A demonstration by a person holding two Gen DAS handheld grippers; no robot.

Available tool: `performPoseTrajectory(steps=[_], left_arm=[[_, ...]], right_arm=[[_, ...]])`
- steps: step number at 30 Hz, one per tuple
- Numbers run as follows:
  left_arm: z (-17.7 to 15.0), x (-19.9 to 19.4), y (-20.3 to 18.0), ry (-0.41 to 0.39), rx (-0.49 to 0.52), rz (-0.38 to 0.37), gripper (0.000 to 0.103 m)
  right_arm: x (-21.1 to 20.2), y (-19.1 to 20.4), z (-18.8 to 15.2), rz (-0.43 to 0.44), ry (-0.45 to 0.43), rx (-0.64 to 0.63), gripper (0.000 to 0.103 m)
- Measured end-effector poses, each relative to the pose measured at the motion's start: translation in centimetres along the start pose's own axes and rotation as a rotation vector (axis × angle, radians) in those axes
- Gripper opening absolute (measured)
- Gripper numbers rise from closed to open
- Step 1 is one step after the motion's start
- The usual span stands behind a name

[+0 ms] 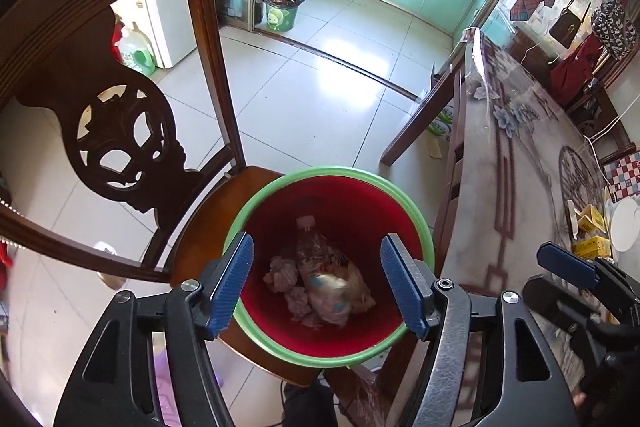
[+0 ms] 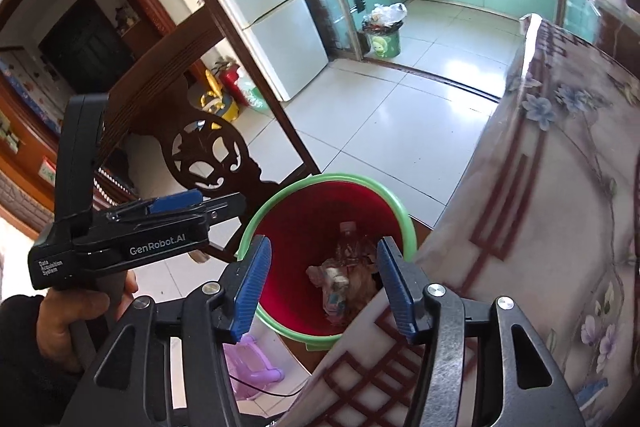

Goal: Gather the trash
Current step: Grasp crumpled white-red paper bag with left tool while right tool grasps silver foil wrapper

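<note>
A red bin with a green rim [image 1: 416,215] stands on a wooden chair seat [image 1: 208,223] beside the table. Inside lie a clear plastic bottle [image 1: 316,251], crumpled paper wads [image 1: 282,273] and a wrapper [image 1: 360,291]. My left gripper [image 1: 318,287] is open and empty, right above the bin's mouth. My right gripper [image 2: 322,285] is open and empty, above the table edge, and looks down into the bin [image 2: 404,211]. The bottle [image 2: 350,239] and wrappers [image 2: 336,287] show there too. The left gripper's body [image 2: 132,231] shows at the left, held by a hand.
The table with a floral plastic cover [image 1: 516,163] stands to the right, with yellow boxes [image 1: 592,231] and a white dish [image 1: 626,231] on it. The carved chair back [image 1: 120,131] rises at the left. A full green waste bin [image 1: 282,9] stands in the kitchen doorway. A purple stool [image 2: 256,363] sits below.
</note>
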State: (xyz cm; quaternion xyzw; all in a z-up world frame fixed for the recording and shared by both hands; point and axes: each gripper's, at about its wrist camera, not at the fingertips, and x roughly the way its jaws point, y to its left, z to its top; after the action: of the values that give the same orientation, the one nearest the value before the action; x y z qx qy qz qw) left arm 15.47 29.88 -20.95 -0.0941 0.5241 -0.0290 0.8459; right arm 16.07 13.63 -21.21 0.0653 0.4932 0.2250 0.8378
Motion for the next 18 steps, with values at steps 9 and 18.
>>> performPoseTrajectory(steps=[9, 18], left_arm=[[-1.7, -2.6, -7.7, -0.06, 0.151, -0.076, 0.069], [-5.8, -3.1, -21.3, -0.042, 0.288, -0.207, 0.072]], right_arm=[[-11.5, -11.3, -5.1, -0.223, -0.105, 0.137, 0.054], [-23.7, -28.5, -12.0, -0.509, -0.084, 0.247, 0.054]])
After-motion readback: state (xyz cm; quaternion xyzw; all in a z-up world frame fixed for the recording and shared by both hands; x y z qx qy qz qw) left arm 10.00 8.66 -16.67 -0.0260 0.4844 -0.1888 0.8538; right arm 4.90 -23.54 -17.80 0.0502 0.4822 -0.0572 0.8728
